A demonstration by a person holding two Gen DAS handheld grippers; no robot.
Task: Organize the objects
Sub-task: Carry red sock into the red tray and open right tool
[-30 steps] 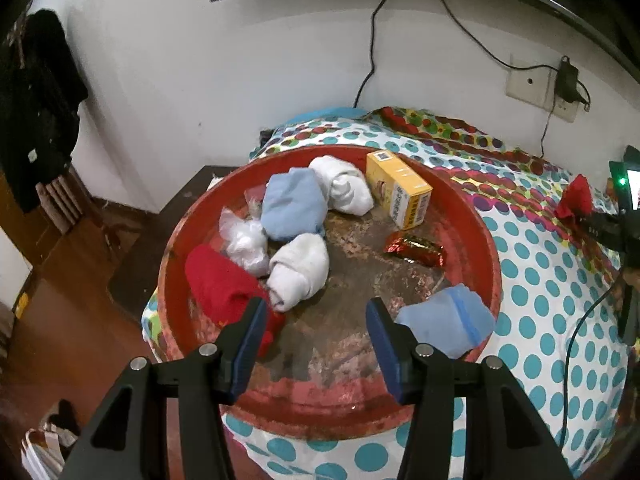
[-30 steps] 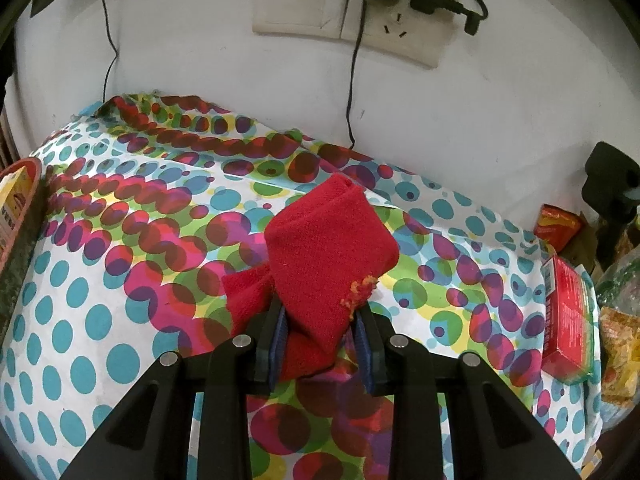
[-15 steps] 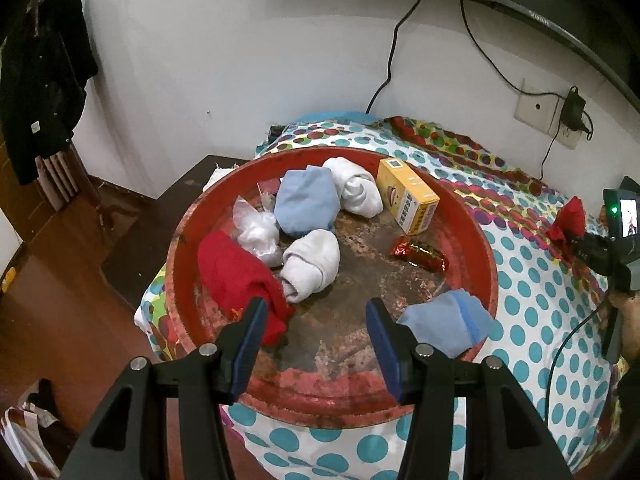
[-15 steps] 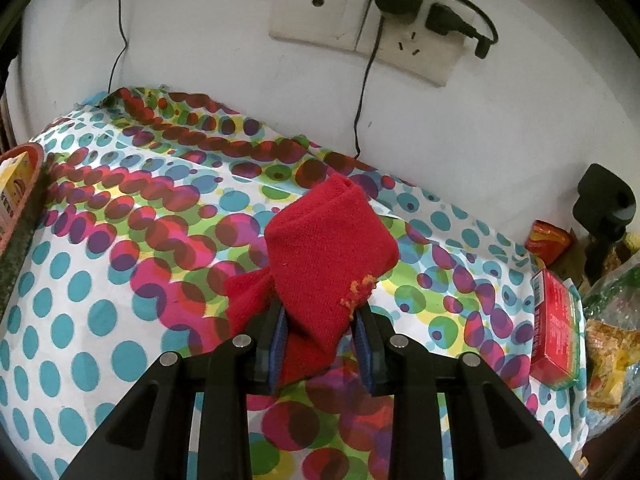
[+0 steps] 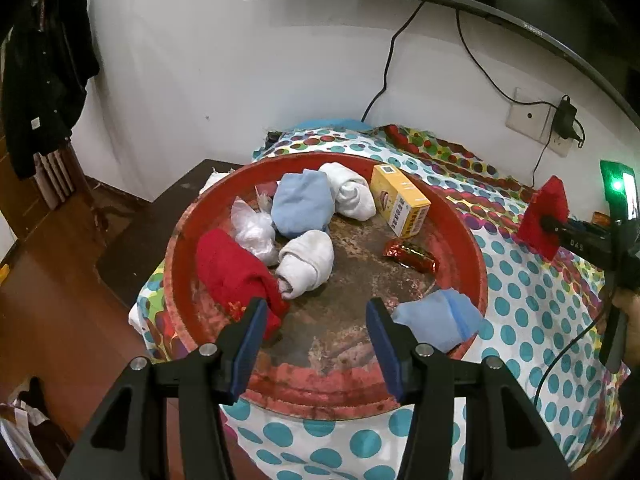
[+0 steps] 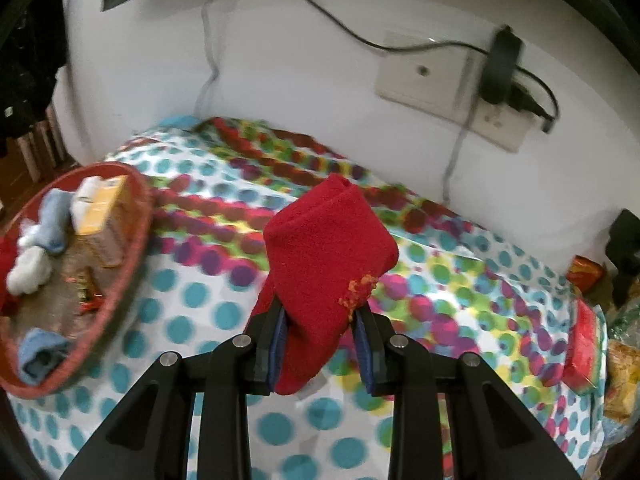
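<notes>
We see the red tray crowded with rolled socks and a yellow box — the left tool gapes empty above; the right tool, angled down, clamps a red sock over the dotted cloth.

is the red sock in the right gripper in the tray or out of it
Out. The right gripper holds the red sock above the dotted cloth, beside the red tray, not over it.

Fuzzy cloth sock; worn, rusty-looking basin.
</notes>
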